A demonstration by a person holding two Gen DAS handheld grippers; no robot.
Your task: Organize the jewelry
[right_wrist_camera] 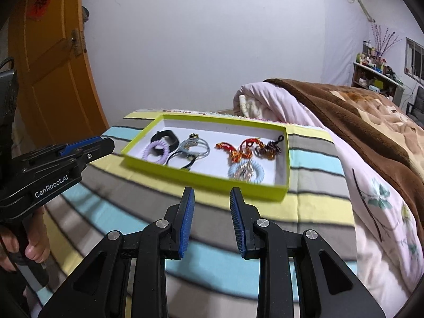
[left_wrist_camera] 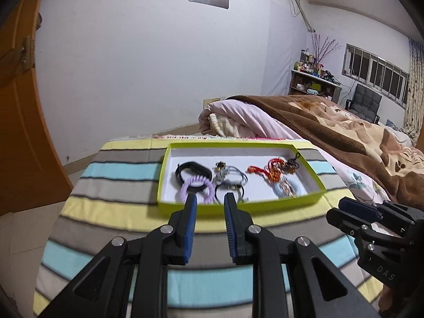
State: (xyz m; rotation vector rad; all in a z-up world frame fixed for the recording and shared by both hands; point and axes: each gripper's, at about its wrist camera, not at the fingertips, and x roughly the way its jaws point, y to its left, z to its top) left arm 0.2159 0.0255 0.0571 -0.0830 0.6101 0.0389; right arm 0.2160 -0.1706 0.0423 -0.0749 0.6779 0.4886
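A shallow lime-green box (left_wrist_camera: 238,205) (right_wrist_camera: 201,179) with a white floor lies on a striped cloth. Inside it lie a black band (left_wrist_camera: 192,169) (right_wrist_camera: 165,136), a purple coil tie (left_wrist_camera: 197,185) (right_wrist_camera: 156,151), grey and black hair ties (left_wrist_camera: 233,179) (right_wrist_camera: 192,147), red-orange ornaments (left_wrist_camera: 270,171) (right_wrist_camera: 238,149), a dark beaded charm (left_wrist_camera: 291,163) (right_wrist_camera: 270,147) and a light blue coil tie (left_wrist_camera: 287,189) (right_wrist_camera: 246,171). My left gripper (left_wrist_camera: 210,197) is open and empty at the box's near wall. My right gripper (right_wrist_camera: 212,192) is open and empty, just short of the box.
The striped cloth (left_wrist_camera: 119,175) (right_wrist_camera: 312,204) covers the surface. A pink quilt (left_wrist_camera: 238,116) (right_wrist_camera: 371,185) and brown blanket (left_wrist_camera: 344,143) (right_wrist_camera: 357,111) lie to the right. An orange door (left_wrist_camera: 21,106) (right_wrist_camera: 53,66) stands left. The other gripper shows at each view's side (left_wrist_camera: 371,225) (right_wrist_camera: 53,164).
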